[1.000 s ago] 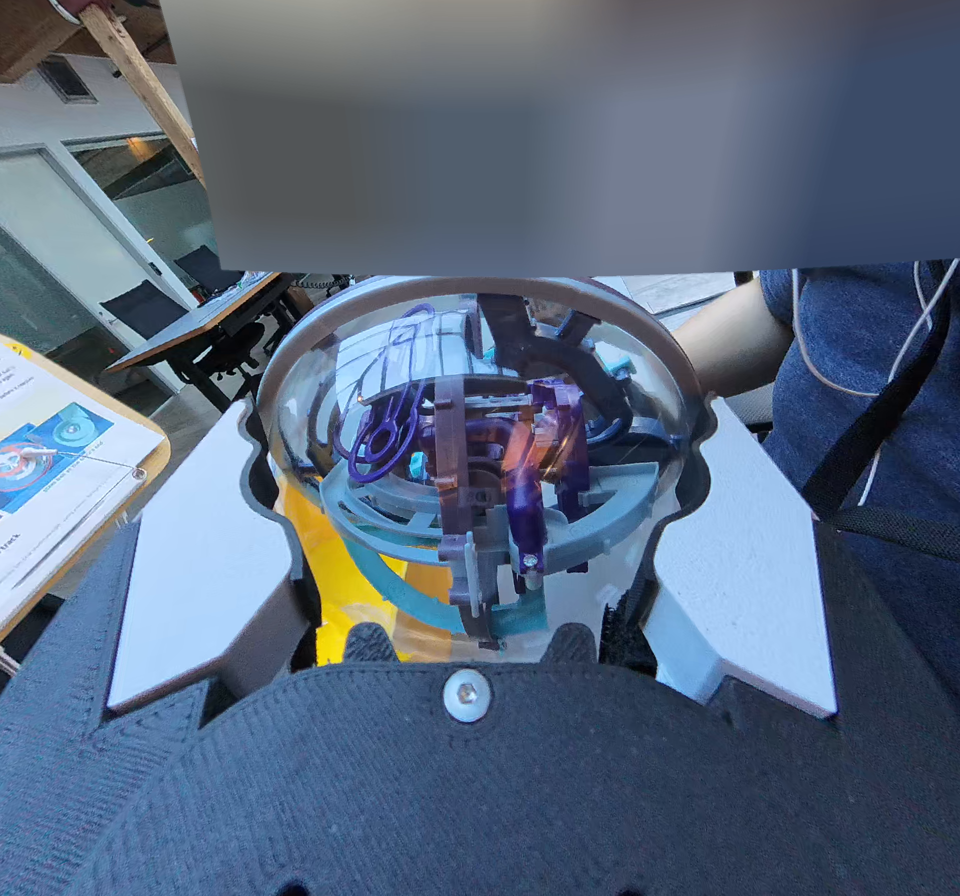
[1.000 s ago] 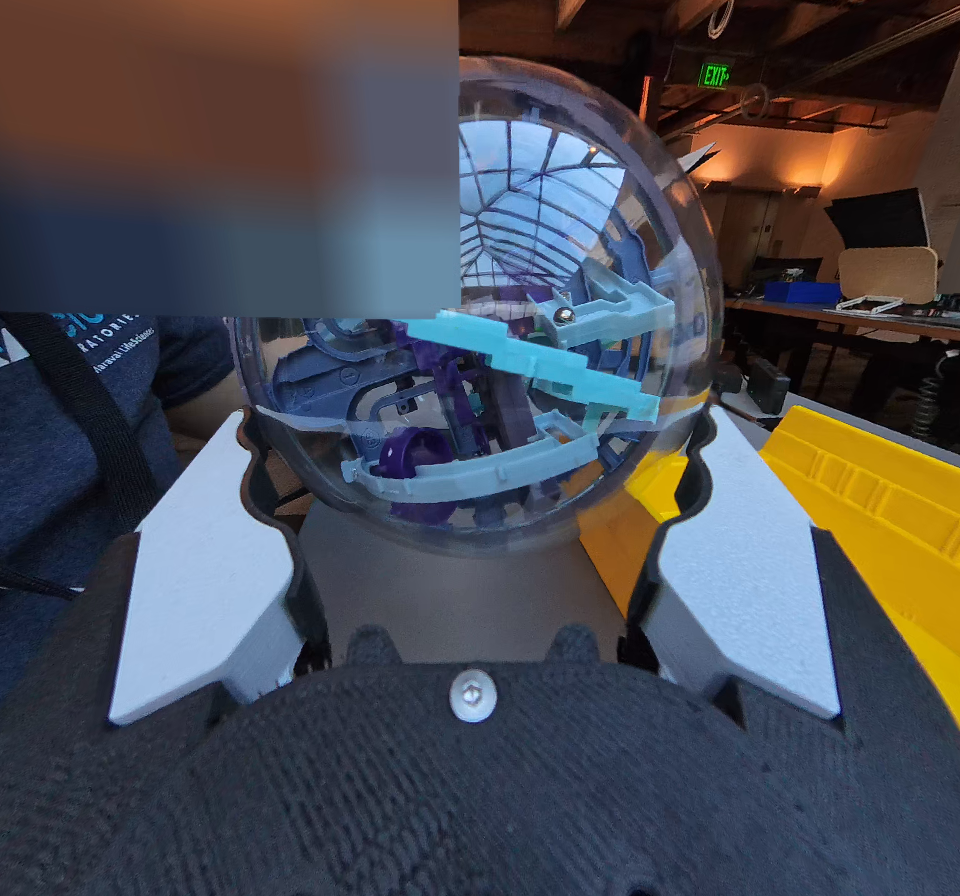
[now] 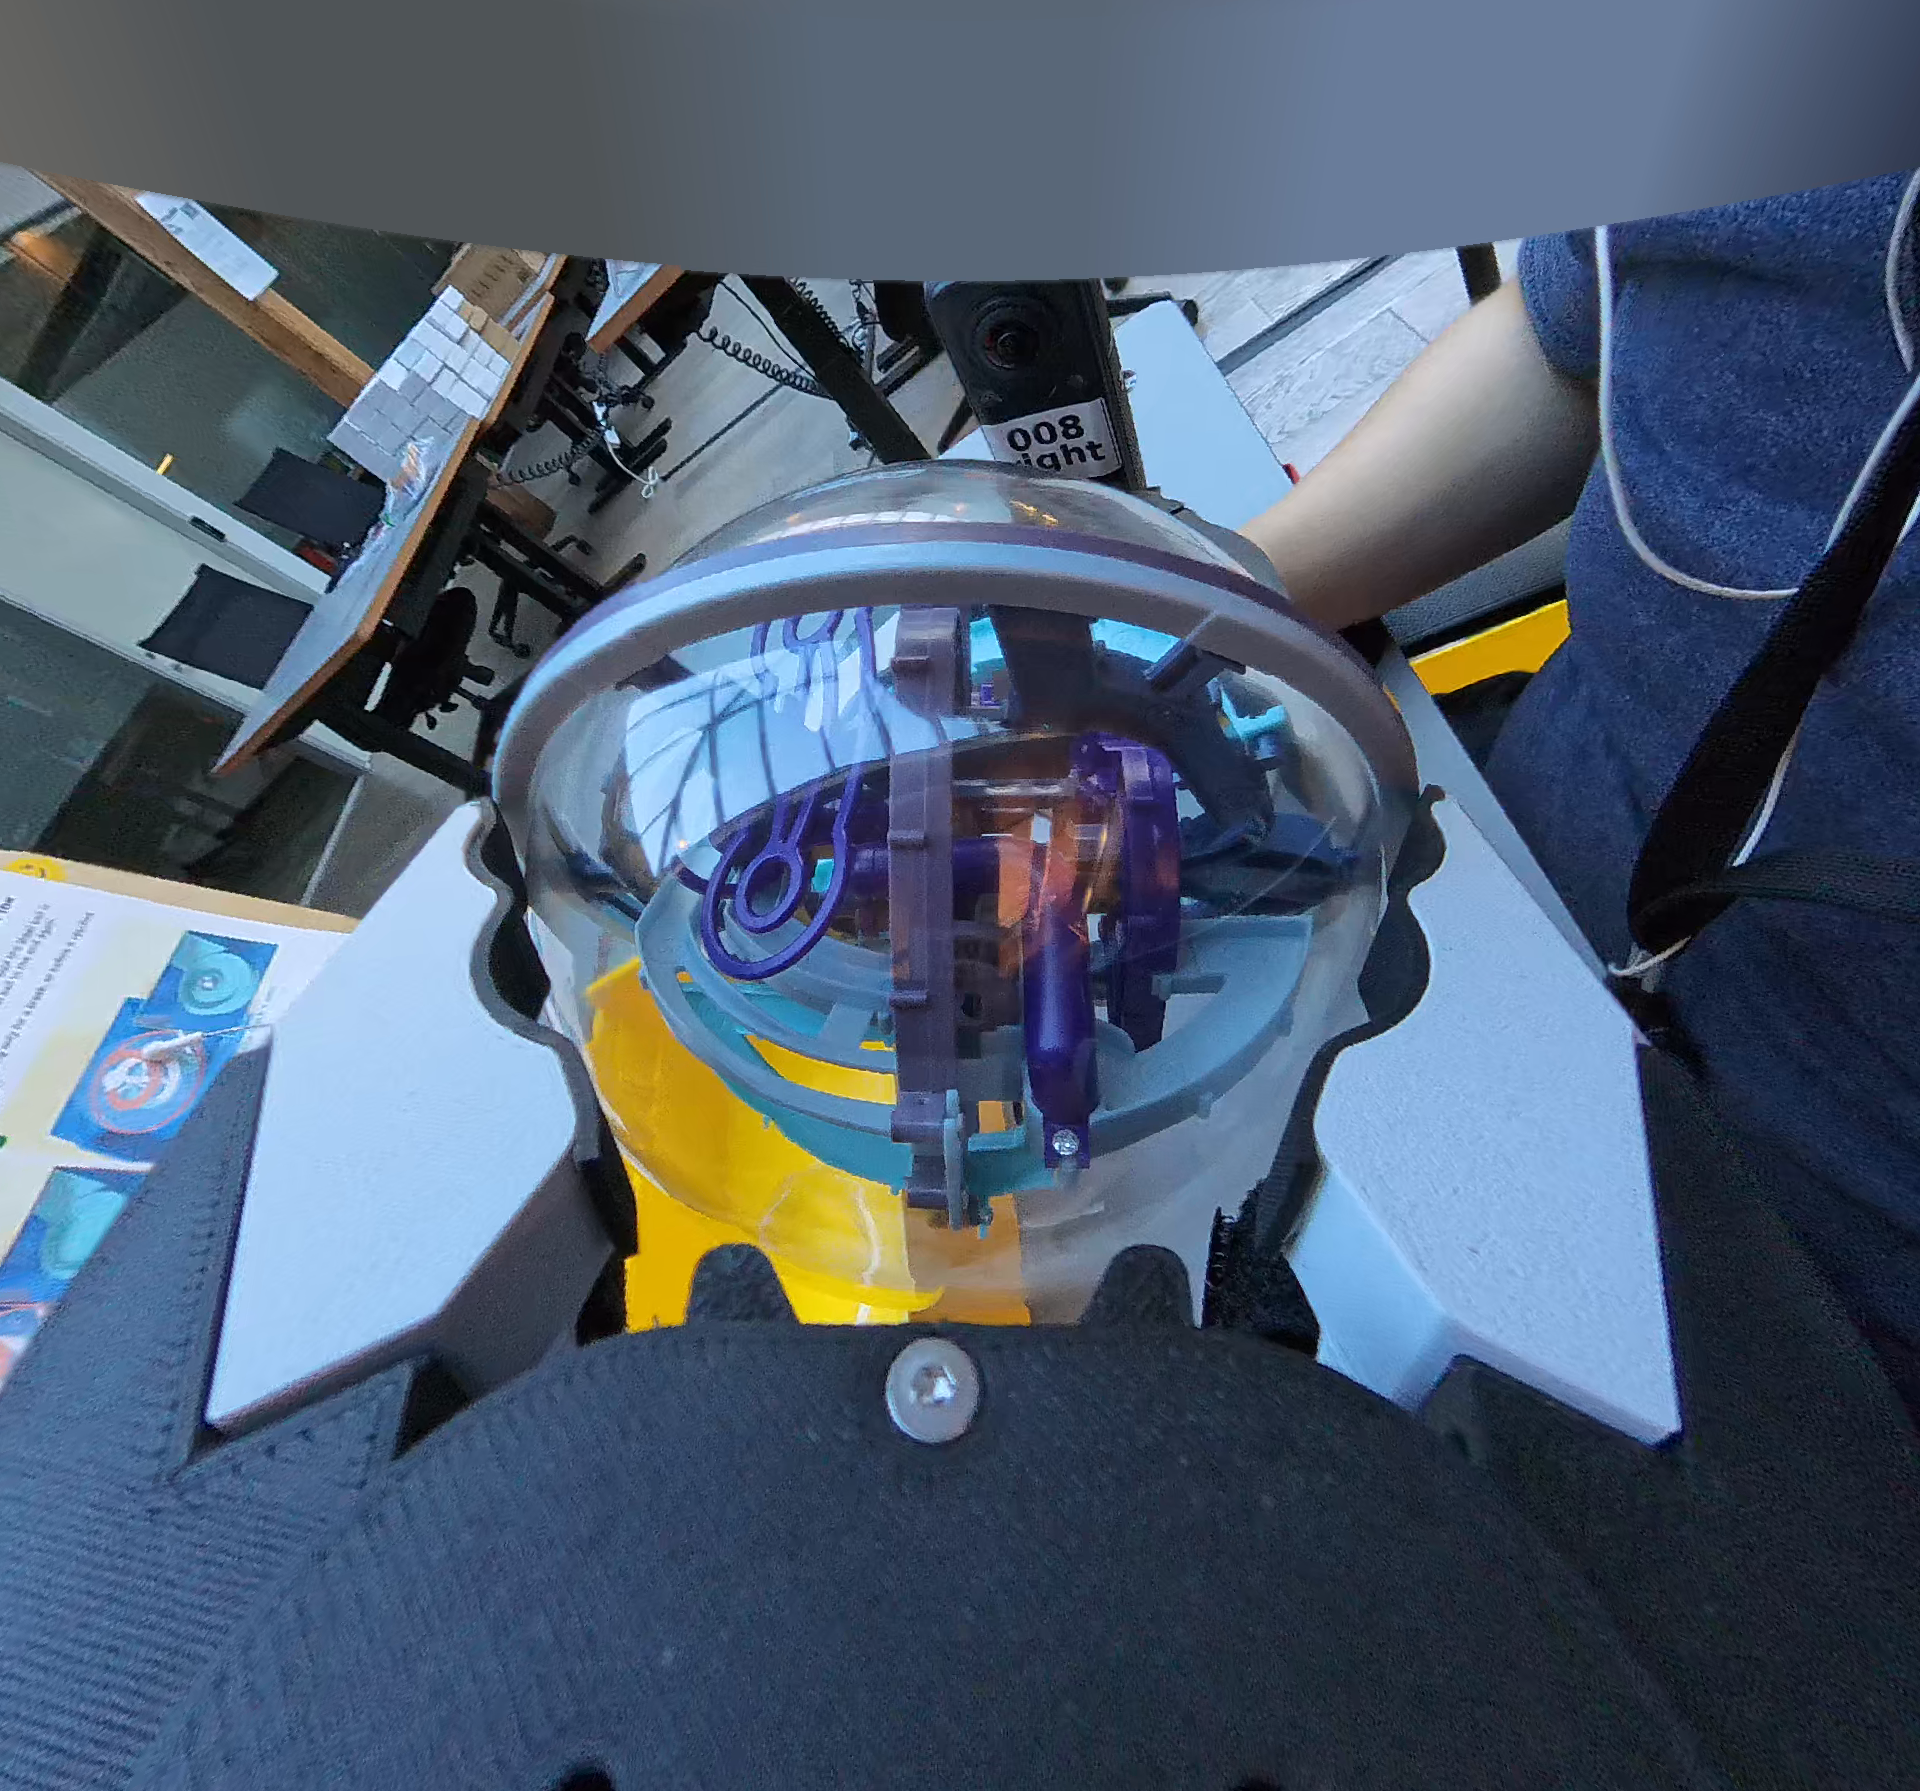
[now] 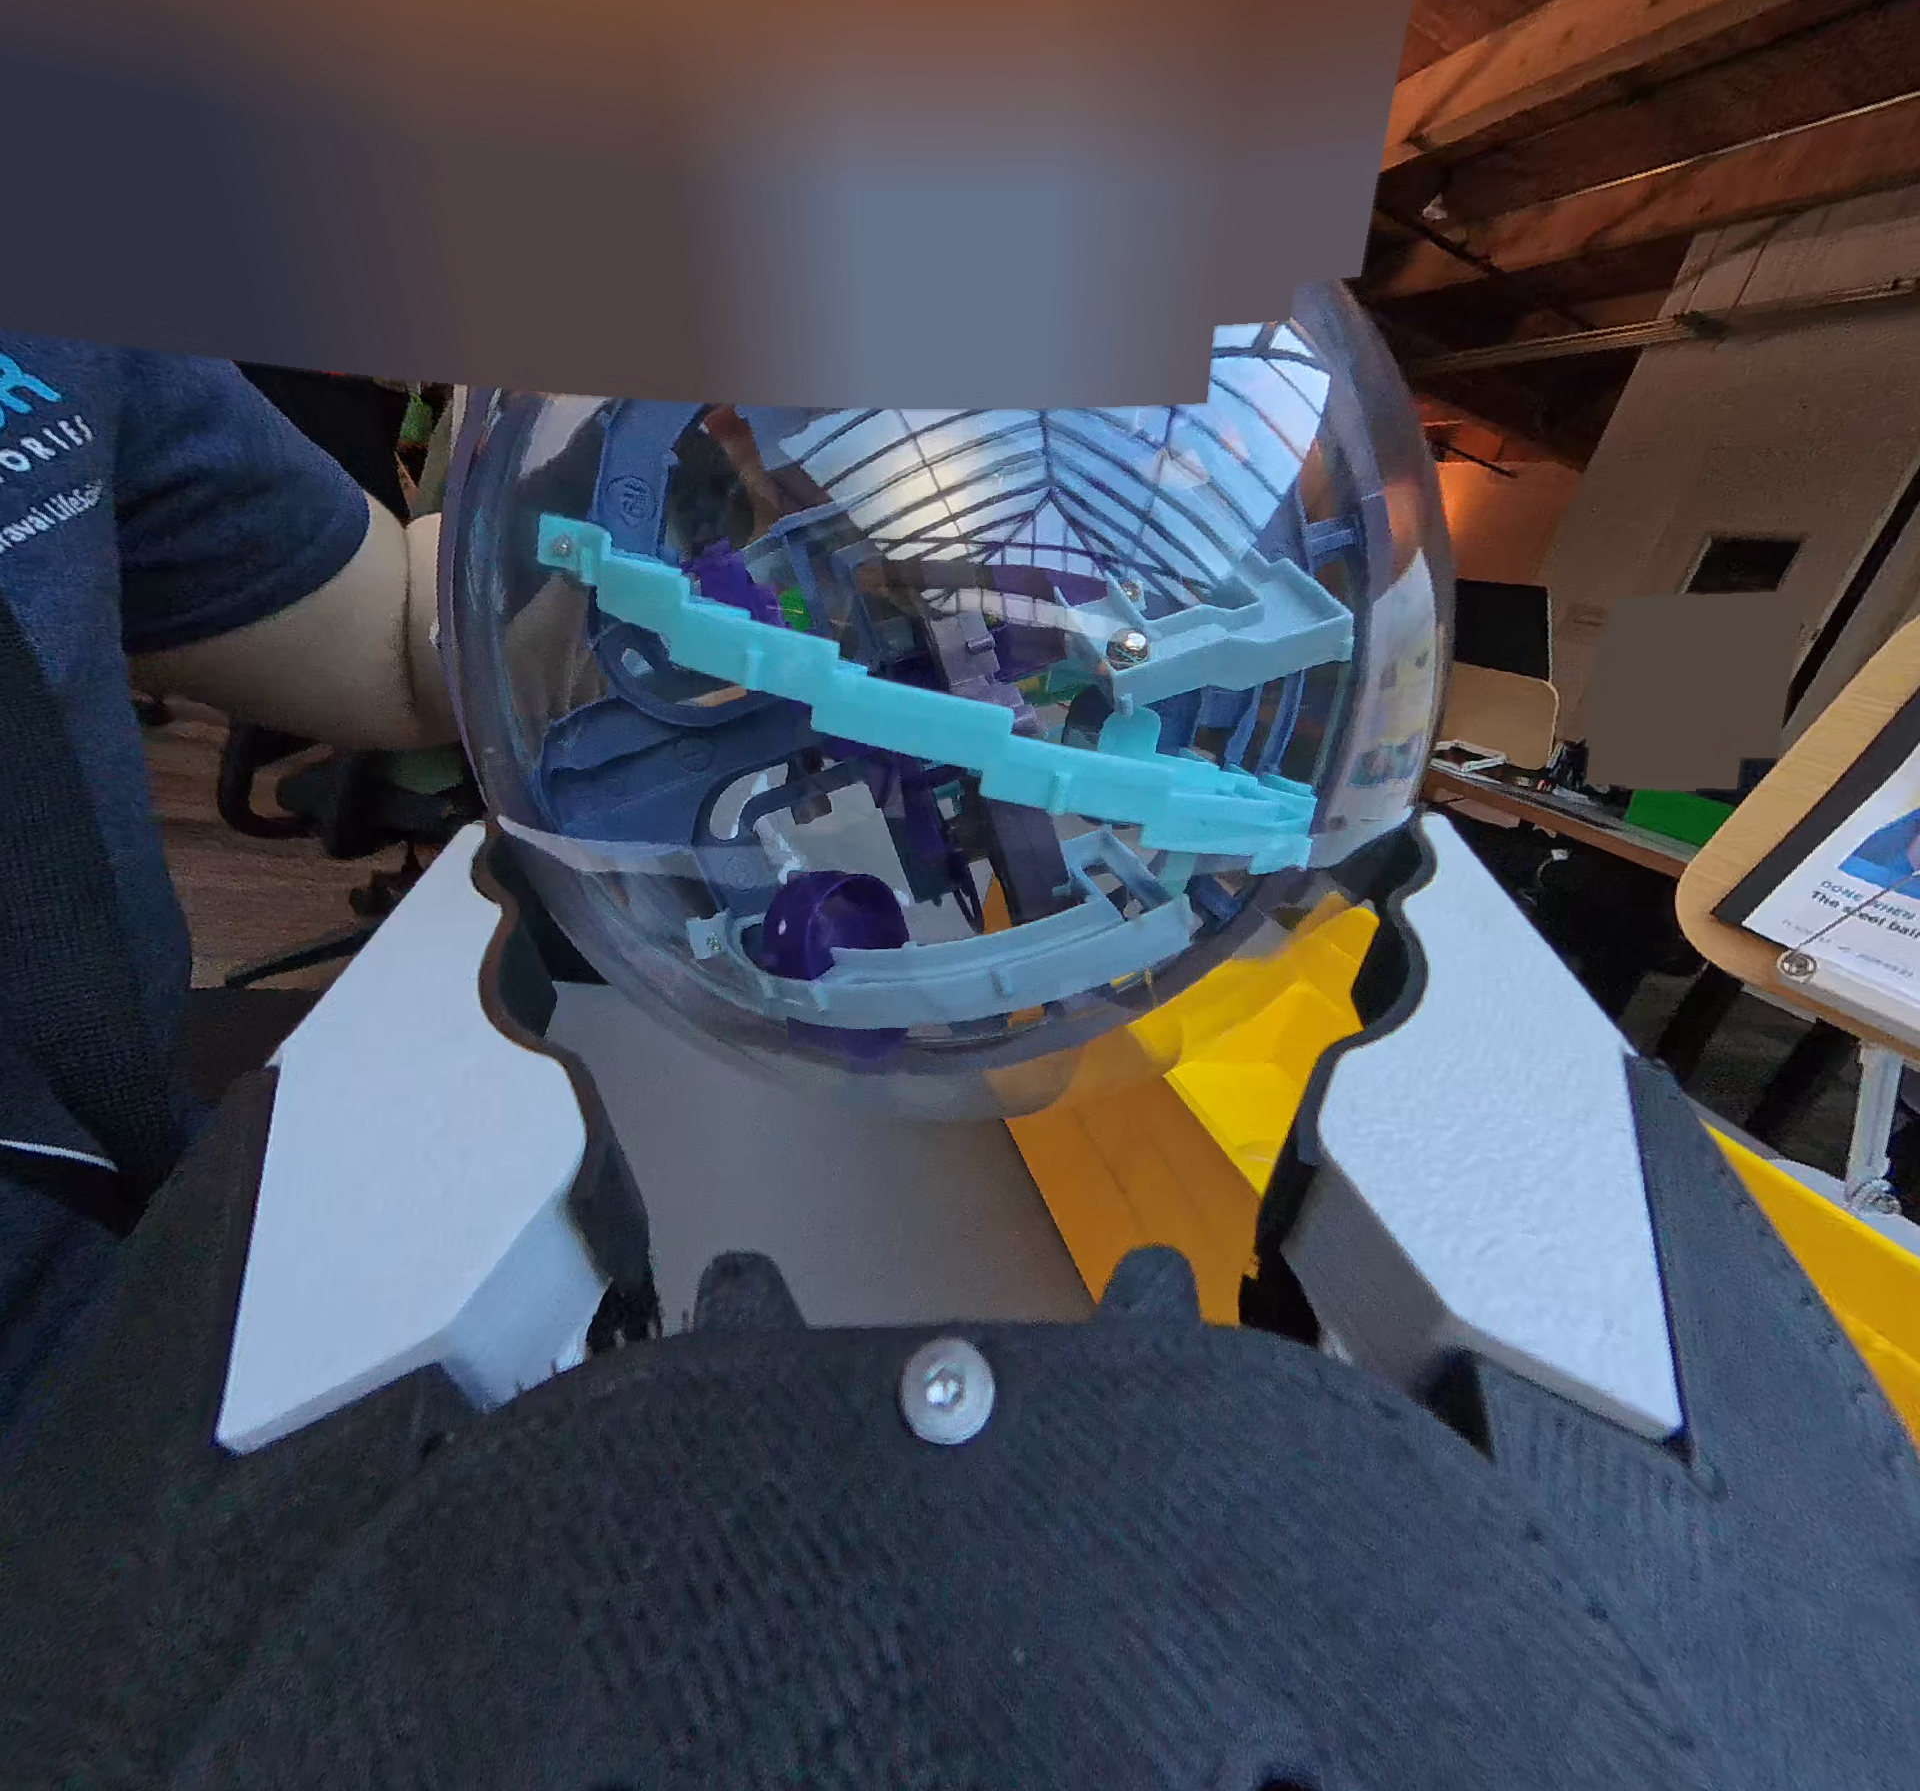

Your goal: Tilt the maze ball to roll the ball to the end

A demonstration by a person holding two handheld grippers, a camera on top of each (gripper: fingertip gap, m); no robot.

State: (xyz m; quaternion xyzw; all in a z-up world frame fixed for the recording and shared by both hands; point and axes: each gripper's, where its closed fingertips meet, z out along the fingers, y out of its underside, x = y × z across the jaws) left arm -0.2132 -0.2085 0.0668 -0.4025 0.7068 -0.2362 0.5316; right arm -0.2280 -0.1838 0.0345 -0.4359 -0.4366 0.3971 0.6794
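The maze ball (image 3: 790, 806) is a clear sphere with teal, grey and purple tracks inside. It is held up between both grippers. My left gripper (image 3: 961, 816) is shut on it, its white fingers (image 3: 416, 1066) pressed to both sides. My right gripper (image 4: 951, 842) is shut on the maze ball (image 4: 790, 868) from the opposite side. A small steel ball (image 4: 1127, 642) sits on the grey track at the upper right, above the stepped teal track (image 4: 935, 713). The right gripper's camera (image 3: 1023, 359) shows behind the sphere in the left wrist view.
A yellow bin (image 4: 1818, 1263) lies below on the grey table (image 4: 810, 1170); it also shows in the left wrist view (image 3: 707, 1170). An instruction sheet on a wooden board (image 3: 104, 1045) (image 4: 1849, 868) stands beside it. A person's arm and blue shirt (image 3: 1714, 702) are close by.
Both grippers have turned with the maze ball. The teal track now slopes more steeply down to the right. The steel ball stays on the grey track. The instruction board has come into the right view.
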